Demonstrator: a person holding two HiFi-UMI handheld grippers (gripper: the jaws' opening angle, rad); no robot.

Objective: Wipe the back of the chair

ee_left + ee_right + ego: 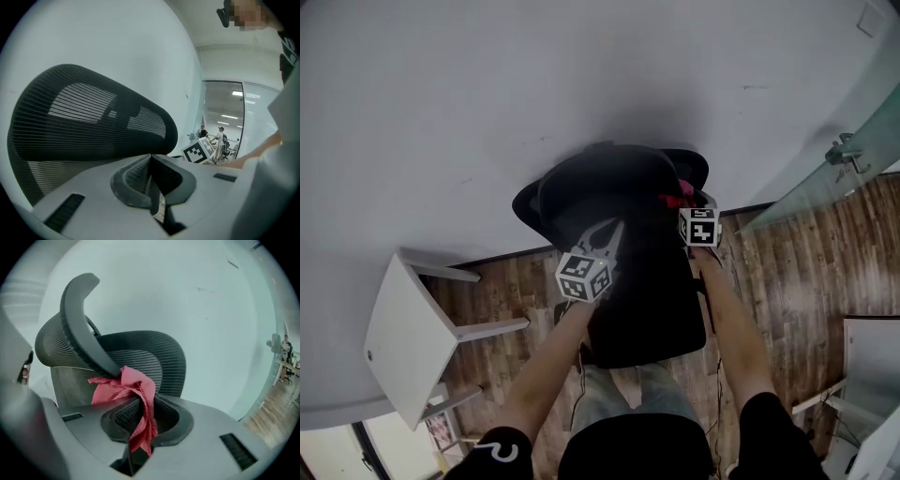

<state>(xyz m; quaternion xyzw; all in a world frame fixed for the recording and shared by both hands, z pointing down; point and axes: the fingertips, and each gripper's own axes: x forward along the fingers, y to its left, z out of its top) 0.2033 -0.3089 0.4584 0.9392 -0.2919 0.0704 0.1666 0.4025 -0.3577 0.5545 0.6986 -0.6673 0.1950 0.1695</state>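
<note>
Red cloth [127, 386], clamped in right claw [142, 405], touches the chair back [140, 348].

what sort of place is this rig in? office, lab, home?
Most likely an office. A black mesh chair stands by a white wall, a glass partition closes off one side, people stand among desks beyond glass, and the floor is wood-pattern plank.
</note>
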